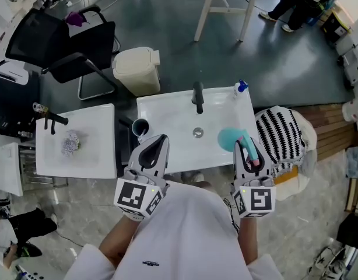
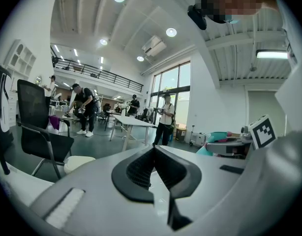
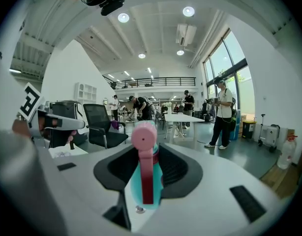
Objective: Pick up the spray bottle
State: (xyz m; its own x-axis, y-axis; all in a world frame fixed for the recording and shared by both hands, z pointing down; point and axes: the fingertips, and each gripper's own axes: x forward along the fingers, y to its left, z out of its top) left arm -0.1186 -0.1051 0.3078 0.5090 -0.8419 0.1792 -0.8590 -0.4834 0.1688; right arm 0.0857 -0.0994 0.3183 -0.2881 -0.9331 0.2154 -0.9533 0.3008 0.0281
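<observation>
The spray bottle (image 1: 230, 137) has a teal body and a pink head. It hangs over the right side of the white sink (image 1: 167, 116), with my right gripper (image 1: 248, 146) shut on it. In the right gripper view the spray bottle (image 3: 144, 137) sits between the black pads (image 3: 176, 170), with its pink trigger pointing at the camera. My left gripper (image 1: 159, 142) hovers over the sink's front left edge. Its jaws meet at the tip with nothing between them, as the left gripper (image 2: 153, 150) view also shows.
A black faucet (image 1: 198, 97) and a blue-capped bottle (image 1: 241, 87) stand at the sink's back. A black cup (image 1: 140, 127) sits at its left edge. A second white basin (image 1: 103, 121) lies to the left, a beige bin (image 1: 136, 69) behind, and a striped cloth (image 1: 281, 134) to the right.
</observation>
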